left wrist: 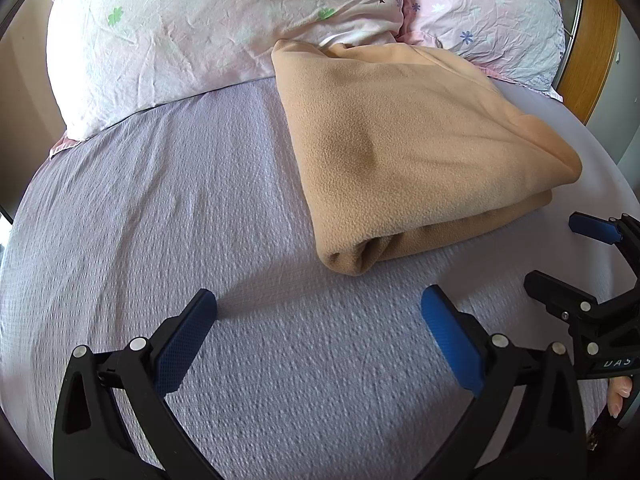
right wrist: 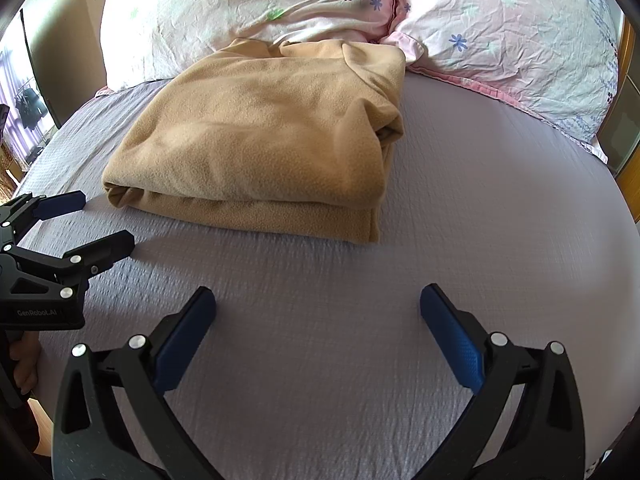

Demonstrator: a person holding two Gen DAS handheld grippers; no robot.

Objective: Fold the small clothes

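A tan fleece garment (left wrist: 408, 148) lies folded in a thick stack on the lilac bed sheet (left wrist: 160, 220), its far edge against the pillows. It also shows in the right wrist view (right wrist: 264, 140). My left gripper (left wrist: 319, 304) is open and empty, low over the sheet just short of the garment's near corner. My right gripper (right wrist: 318, 300) is open and empty, over bare sheet in front of the garment. Each gripper shows in the other's view: the right one (left wrist: 556, 252) at the right edge, the left one (right wrist: 100, 220) at the left edge, both open.
Two pink floral pillows (left wrist: 192, 32) (right wrist: 512, 40) lie along the head of the bed. A wooden headboard (left wrist: 588, 60) stands at the far right. A dark mirror or window (right wrist: 24, 112) is at the left of the right wrist view.
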